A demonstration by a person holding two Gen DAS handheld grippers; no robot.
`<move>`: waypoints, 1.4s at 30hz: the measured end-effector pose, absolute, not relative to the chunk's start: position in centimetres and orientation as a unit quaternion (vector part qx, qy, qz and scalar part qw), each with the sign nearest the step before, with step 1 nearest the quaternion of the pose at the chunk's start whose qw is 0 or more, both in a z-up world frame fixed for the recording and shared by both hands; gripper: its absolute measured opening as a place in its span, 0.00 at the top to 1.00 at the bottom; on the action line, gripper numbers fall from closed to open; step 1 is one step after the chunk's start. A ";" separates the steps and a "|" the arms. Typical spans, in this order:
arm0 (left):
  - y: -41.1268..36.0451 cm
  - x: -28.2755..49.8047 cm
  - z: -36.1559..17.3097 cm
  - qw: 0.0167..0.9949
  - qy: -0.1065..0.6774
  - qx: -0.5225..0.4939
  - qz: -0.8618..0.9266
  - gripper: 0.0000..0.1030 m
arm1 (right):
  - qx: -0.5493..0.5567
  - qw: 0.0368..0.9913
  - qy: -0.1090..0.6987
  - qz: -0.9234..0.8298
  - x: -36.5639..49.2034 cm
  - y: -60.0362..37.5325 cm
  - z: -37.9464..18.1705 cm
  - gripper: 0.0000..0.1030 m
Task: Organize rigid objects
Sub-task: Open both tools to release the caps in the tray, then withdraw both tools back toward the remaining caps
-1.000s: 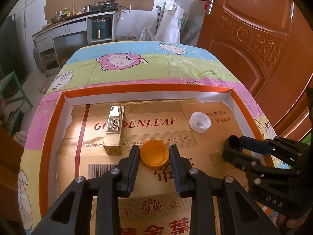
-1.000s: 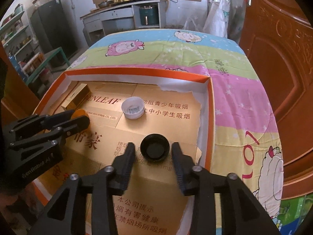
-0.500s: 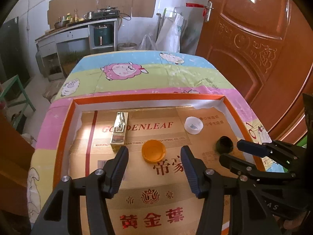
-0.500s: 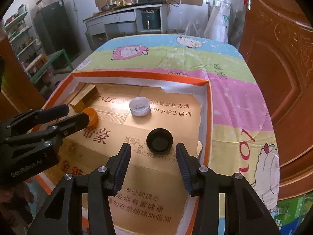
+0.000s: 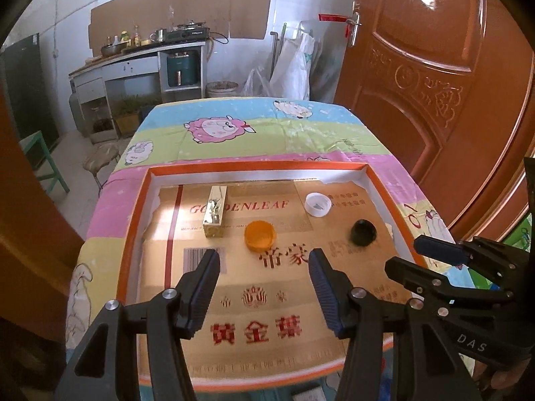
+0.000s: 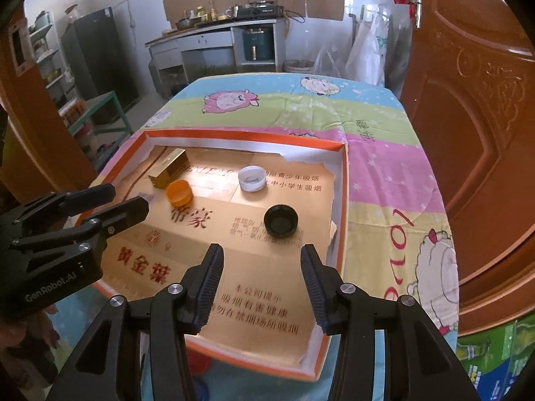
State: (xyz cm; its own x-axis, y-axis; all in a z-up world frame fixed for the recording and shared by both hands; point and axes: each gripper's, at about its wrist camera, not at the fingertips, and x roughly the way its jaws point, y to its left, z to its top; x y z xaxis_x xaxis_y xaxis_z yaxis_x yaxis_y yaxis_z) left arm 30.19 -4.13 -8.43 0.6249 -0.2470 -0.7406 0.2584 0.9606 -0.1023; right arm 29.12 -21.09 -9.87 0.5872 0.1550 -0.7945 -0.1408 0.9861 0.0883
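- While your left tool [image 5: 264,260] hangs wide open and empty, the orange cap [image 5: 260,235] lies just beyond it in the tray [image 5: 133,220].
- Your right tool [image 6: 262,257], parted and empty, hovers near the black cap [image 6: 281,220].

An orange cap [image 5: 260,236] lies open side up on the cardboard floor of a shallow orange-rimmed tray [image 5: 133,220]. Just beside it, to the left and farther back, a gold box [image 5: 215,212] lies flat on its long side. A white cap [image 5: 318,204] sits farther back to the right, and a black cap [image 5: 363,232] rests near the tray's right wall, each apart from the others.
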 end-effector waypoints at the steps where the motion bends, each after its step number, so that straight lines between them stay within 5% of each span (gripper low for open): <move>1: -4.0 29.9 -8.3 0.902 0.409 0.007 -0.140 0.46 | 0.008 0.891 0.445 0.083 28.8 -21.0 -9.7 0.52; 29: 0.6 21.0 -6.0 0.914 0.389 -0.011 -0.117 0.46 | -0.015 0.898 0.430 0.090 19.7 -18.2 -7.4 0.52; 42: 2.2 17.2 -9.9 0.907 0.406 -0.022 -0.110 0.46 | -0.005 0.893 0.440 0.092 15.3 -17.9 -10.6 0.52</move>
